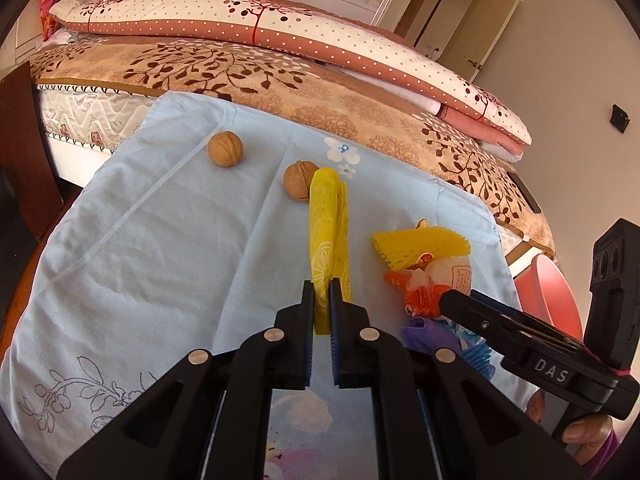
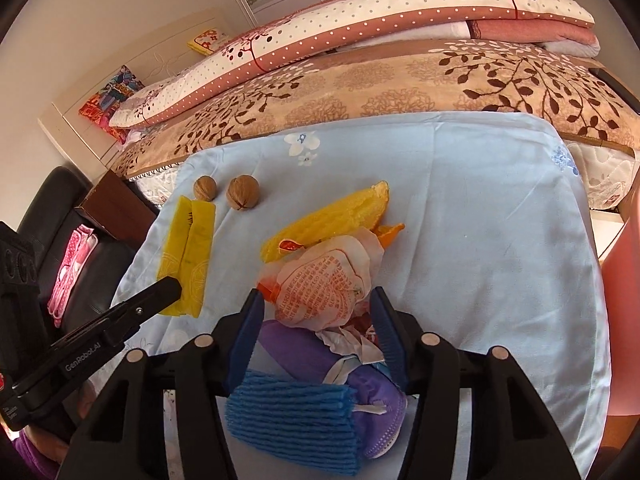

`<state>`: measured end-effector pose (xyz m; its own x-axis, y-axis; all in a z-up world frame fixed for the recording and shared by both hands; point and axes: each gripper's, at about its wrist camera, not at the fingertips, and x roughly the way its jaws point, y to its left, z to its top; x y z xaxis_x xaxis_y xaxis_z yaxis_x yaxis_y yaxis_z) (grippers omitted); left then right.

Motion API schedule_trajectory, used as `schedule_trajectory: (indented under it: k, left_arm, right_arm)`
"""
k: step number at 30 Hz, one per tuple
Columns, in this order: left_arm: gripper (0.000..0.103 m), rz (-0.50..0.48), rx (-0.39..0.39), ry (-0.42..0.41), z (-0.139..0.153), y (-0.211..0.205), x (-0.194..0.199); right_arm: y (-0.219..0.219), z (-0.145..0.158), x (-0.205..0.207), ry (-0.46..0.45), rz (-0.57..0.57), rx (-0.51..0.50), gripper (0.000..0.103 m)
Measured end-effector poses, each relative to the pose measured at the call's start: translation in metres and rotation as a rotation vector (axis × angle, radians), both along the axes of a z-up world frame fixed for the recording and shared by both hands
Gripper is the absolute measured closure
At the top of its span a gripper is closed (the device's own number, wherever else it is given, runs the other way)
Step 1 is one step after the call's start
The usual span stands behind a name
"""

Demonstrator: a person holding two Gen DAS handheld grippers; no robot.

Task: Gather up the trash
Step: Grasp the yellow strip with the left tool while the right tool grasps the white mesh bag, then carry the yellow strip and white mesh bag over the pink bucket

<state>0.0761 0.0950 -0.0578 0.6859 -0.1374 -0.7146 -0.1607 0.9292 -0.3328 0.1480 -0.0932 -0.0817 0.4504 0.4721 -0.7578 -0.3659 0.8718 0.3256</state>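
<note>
Trash sits in a loose pile on the light-blue cloth [image 2: 480,240] covering the surface: crumpled orange-and-white wrapper [image 2: 320,284], yellow foam net [image 2: 328,220], purple mask [image 2: 296,352], blue foam net [image 2: 292,420]. My left gripper [image 1: 322,292] has its jaws pinched on the near end of the folded yellow bag [image 1: 324,232], which lies lengthwise away from me, left of the pile. My right gripper [image 2: 316,300] has jaws spread, straddling the wrapper, pads not pressing it. Two walnuts [image 1: 226,149] lie farther back on the cloth, near the bed [image 1: 240,68].
</note>
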Motion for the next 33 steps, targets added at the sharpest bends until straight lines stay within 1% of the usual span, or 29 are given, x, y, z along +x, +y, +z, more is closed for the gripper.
schedule_trajectory:
  k: [1, 6, 13, 21, 33]
  left_arm:
    - [0.097, -0.003, -0.001, -0.002, 0.000, 0.000, -0.001]
    - [0.097, -0.017, -0.006, -0.011, 0.002, 0.000, -0.003]
    - [0.097, -0.035, 0.003, -0.046, 0.016, -0.007, -0.007]
    - [0.097, -0.109, 0.011, -0.083, 0.033, -0.035, -0.005]
    - [0.097, -0.259, 0.019, -0.115, 0.049, -0.101, 0.006]
  right_arm:
    - [0.000, -0.003, 0.001, 0.008, 0.002, 0.009, 0.062]
    - [0.000, 0.002, -0.007, -0.029, 0.013, 0.004, 0.067]
    - [-0.021, 0.026, -0.028, -0.103, -0.004, 0.013, 0.067]
    - [-0.064, 0.050, -0.043, -0.183, -0.103, 0.005, 0.067]
    - [-0.134, 0.063, -0.057, -0.244, -0.277, -0.019, 0.067]
